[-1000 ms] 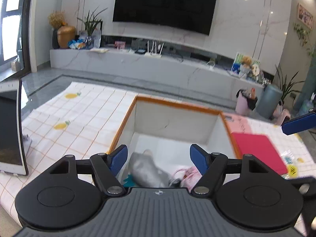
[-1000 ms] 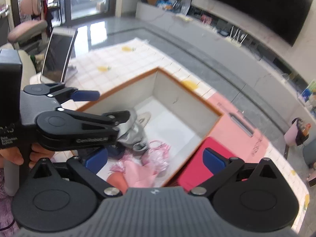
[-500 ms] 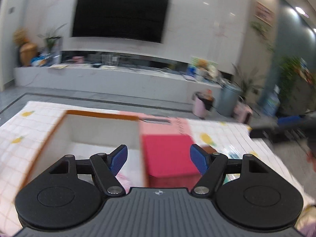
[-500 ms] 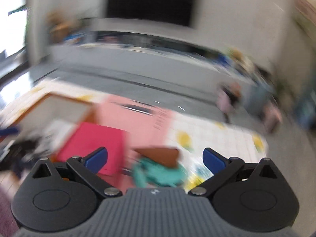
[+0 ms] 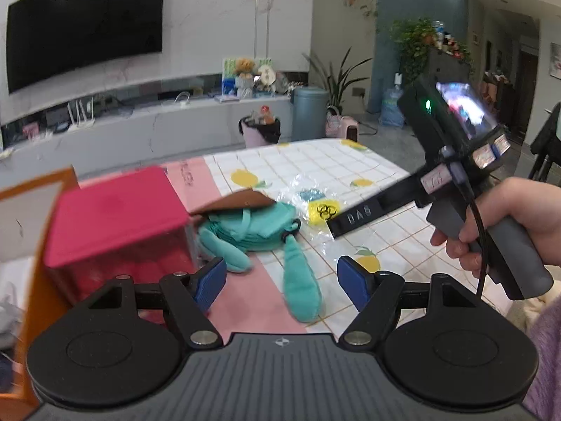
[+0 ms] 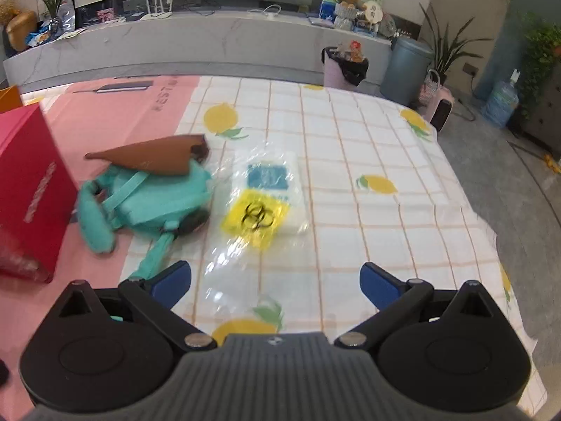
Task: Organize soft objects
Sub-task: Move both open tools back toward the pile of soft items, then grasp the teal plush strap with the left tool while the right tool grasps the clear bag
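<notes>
The left gripper [image 5: 282,282] has its two blue fingers [image 5: 209,283] spread wide apart, and nothing is between them. It hangs above the table, over the spot where the pink mat [image 5: 242,301] meets the white cloth with lemons [image 5: 315,161]. The right gripper [image 6: 275,280] is wide open too and holds nothing. It hangs over the lemon cloth, and a crinkly clear plastic bag [image 6: 266,196] with a blue patch and a yellow patch lies flat on the cloth right under its view. A hand [image 5: 508,217] holds the grey handle of the right gripper at the right side of the left camera's view. Just in front of the left gripper lies a soft teal toy [image 5: 259,235] with long floppy legs. It lies partly on the pink mat and partly on the lemon cloth, and one leg reaches toward the near edge of the table. A brown flap [image 5: 235,201] rests on top of the toy. The toy touches a red box [image 5: 115,217] on its left side. The plastic bag lies just beside the toy on its right. Past the red box, at the left edge of the table, stands an orange box [image 5: 31,189] with white inside walls. Far behind the table are a long grey shelf [image 6: 196,35], a big black TV [image 5: 84,21] and a grey bin [image 6: 403,66].
</notes>
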A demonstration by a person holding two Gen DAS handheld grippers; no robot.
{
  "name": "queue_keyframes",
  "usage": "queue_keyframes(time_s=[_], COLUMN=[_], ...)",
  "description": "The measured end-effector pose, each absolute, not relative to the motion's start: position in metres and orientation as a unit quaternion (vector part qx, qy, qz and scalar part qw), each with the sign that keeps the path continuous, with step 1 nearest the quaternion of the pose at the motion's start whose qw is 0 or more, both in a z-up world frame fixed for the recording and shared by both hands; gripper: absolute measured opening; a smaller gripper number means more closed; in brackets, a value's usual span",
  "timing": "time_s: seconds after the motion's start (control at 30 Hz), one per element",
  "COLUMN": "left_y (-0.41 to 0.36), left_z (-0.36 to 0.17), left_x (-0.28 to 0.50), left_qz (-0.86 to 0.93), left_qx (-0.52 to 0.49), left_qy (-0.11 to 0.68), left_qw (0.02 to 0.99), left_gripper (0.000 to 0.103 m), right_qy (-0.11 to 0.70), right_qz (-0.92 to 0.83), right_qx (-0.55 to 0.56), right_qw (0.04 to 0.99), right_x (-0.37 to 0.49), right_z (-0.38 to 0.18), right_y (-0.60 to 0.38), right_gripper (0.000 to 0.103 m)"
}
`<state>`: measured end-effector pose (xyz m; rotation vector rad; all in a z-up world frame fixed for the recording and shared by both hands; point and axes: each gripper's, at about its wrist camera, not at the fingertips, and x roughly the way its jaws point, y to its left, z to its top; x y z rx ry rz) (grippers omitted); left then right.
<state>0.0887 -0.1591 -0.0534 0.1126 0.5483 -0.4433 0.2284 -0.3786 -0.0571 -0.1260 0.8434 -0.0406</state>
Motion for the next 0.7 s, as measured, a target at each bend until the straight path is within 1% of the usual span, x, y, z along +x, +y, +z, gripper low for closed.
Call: queue_keyframes(time_s=[0.07,0.13,0.2,0.27,0.47,0.6,0.67,0.7], left_y=[-0.167,-0.173,-0.179,-0.183,-0.198,-0.205,-0.207,-0.209], left_z=[-0.065,-0.075,-0.086,-0.094,-0.106,-0.113,-0.116,-0.118], left_x=[0.095,0.108,0.118,0.126,0.133,0.144,0.148,0.151], left_qz=[-0.211,-0.203,-0.192,-0.187,-0.170,-0.168,-0.171,-0.167], left_qx=[0.045,0.024,0.016,0.011,0.031,0.036,0.032,0.034], left_qy=[0.279,0.295,0.316,0.331,0.331,0.353,0.363,0.367], left_qw=[0.936,0.933,0.929,0.925,0.928,0.920,0.915,0.915], left_gripper=[0.085,0.085,0.085,0.085,0.084,0.083,0.075,0.073], right_qy=[0.403,0.418,0.434,0.432,0.440,0.449,0.457,0.462], right_qz=[-0.011,0.010,0.020,0.021,0.023,0.021,0.021,0.020], right_qx=[-0.049,-0.037,-0.053,-0.071,-0.069,-0.083,-0.075,-0.068], right_qw=[0.914,0.908,0.899,0.899,0.895,0.889,0.886,0.884], right_x=[0.231,0.239,0.244,0.245,0.254,0.260,0.262,0.262], right_z=[-0.060,-0.067,-0.073,-0.077,-0.084,-0.091,-0.093,-0.095], right_y=[-0.383,-0.382,-0.377,-0.375,-0.378,-0.379,-0.382,-0.383], right_gripper=[0.100,0.100,0.100,0.100,0.100,0.100,0.100,0.100])
